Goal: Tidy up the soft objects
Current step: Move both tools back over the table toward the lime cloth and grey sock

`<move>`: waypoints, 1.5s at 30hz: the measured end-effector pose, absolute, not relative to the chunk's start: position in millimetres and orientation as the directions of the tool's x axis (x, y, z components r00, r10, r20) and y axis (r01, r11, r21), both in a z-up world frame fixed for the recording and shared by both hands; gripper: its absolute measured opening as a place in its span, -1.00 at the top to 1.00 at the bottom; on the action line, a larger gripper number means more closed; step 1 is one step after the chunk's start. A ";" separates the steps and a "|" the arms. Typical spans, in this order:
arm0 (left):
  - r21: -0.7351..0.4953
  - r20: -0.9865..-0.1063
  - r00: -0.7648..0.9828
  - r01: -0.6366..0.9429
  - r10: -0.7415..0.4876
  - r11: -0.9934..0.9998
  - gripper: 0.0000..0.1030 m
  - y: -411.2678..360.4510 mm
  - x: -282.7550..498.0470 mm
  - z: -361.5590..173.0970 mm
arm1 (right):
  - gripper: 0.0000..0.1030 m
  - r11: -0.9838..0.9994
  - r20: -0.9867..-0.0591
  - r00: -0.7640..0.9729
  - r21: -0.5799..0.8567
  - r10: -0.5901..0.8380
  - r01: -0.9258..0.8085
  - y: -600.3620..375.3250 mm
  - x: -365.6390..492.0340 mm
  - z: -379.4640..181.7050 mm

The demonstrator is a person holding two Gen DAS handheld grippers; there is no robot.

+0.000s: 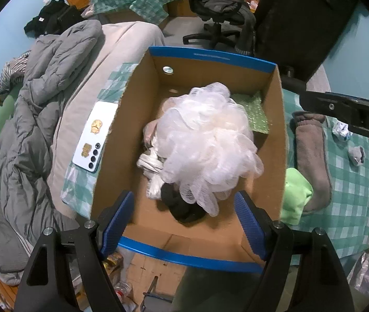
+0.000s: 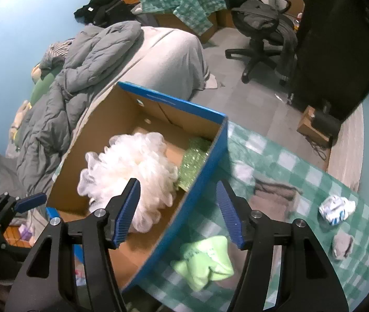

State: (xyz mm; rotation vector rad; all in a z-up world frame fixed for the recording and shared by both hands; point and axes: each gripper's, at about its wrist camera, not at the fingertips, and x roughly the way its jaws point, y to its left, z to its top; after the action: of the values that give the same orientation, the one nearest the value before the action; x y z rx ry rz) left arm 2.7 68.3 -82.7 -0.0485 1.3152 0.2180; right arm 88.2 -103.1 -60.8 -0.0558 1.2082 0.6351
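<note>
Both grippers share one build — matte black angular plastic arms with triangular cut-outs and round silver screw heads. The left gripper (image 1: 184,218) and right gripper (image 2: 177,213) carry ribbed blue finger pads (image 2: 128,212) — flat, rectangular.

Open cardboard box with blue rim (image 1: 211,57) stands upright on the green-and-white checked cloth (image 2: 283,161). Inside: large white mesh bath pouf (image 1: 207,143) on top, black fabric item (image 1: 184,208) and pale bundled items beneath it, green bubble wrap sheet (image 1: 256,114) at the far corner. Outside, beside the box: crumpled lime-green cloth (image 2: 205,260), long brown fleece sock (image 1: 311,161), small grey sock (image 2: 343,244), white-and-blue balled sock (image 2: 336,209).
</note>
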 end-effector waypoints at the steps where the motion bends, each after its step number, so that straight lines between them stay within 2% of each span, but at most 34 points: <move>1: 0.087 -0.963 0.237 -0.184 0.131 0.979 -0.56 66.2 2.3 -82.3 | -0.23 0.830 -0.882 0.207 0.286 0.424 -0.480 -107.6 86.5 -61.0; 22: 0.055 -0.968 0.243 -0.029 0.061 0.998 -0.57 -27.0 10.9 -87.1 | -0.25 0.904 -0.904 0.237 0.267 0.355 -0.335 -231.4 71.7 -72.3; 45: 0.017 -0.989 0.144 0.040 0.011 0.999 -0.56 -81.1 34.5 -138.2 | -0.25 0.955 -0.932 0.246 0.224 0.268 -0.193 -328.5 61.7 -88.3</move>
State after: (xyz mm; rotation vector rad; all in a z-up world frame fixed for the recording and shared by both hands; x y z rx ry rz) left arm 34.5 -81.1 -138.2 0.0430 1.4260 -0.0209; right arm 61.7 -328.5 -88.3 0.0673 1.2850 0.3149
